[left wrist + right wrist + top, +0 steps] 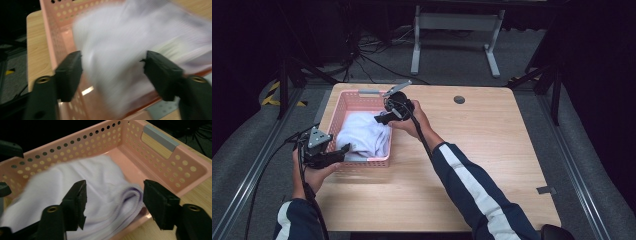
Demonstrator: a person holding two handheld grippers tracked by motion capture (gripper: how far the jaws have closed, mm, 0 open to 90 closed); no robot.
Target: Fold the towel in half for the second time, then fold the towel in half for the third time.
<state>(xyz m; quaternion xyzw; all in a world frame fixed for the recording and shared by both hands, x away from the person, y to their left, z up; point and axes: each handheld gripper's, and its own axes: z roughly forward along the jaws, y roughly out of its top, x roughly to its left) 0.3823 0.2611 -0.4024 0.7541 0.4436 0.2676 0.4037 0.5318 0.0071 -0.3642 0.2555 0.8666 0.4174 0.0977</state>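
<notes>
Both my left gripper [343, 148] and right gripper [379, 119] stand open over the cloth [364, 135], which lies released in the basket [343, 106], just below the right gripper, the nearer one.

Pale lilac folded cloth [362, 135] crumpled inside the pink perforated basket [343, 102]

Cloth [362, 136] in basket [343, 104], basket at table's [472, 150] left rear, grippers [343, 150] [379, 119] flanking basket
</notes>
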